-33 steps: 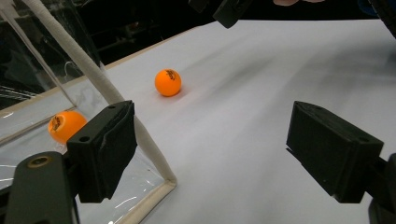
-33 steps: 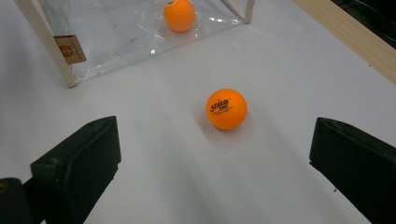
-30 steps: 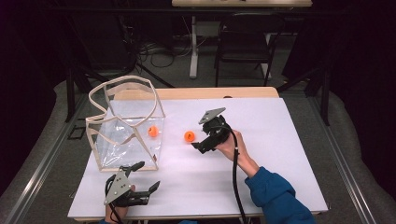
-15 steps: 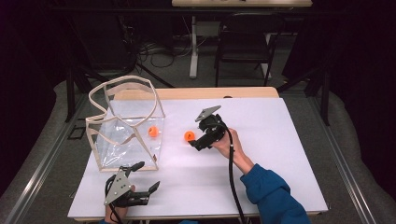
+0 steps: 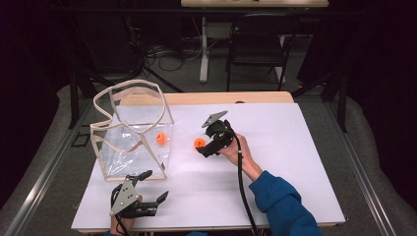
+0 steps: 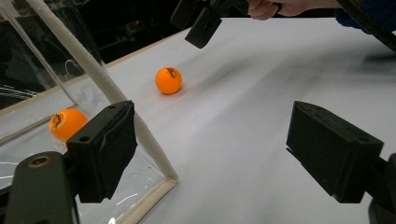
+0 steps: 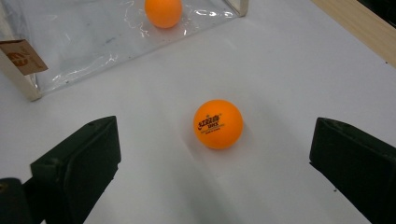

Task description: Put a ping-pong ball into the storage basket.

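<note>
Item, left: clear plastic bag with cream fabric trim (image 5: 132, 132), standing open on the white table surface (image 5: 295, 162), one orange table-tennis ball inside the bag (image 5: 161, 138) resting on its floor; left gripper (image 5: 150, 186) held low at the near table edge just in front of the bag, jaws wide apart and holding nothing, as is seen in the left gripper view with the bag's corner trim between them. Item, centre: a second orange table-tennis ball with dark printed lettering (image 7: 218, 123), lying on the bare table just beside the bag's right wall, apart from it. Item, right: right gripper (image 5: 203, 145), held in the person's hand (image 5: 238, 152), angled down at the loose ball; jaws spread wide, the ball between and slightly ahead of them, untouched. Step judged in hand: seizing the loose ball, presumably for the bag. Handling advice: the ball is to be centred between the pads before closing; closure is best made slowly and level with its widest part, since a round, light ball is likely to squirt or roll away if nudged by one pad first.
</note>
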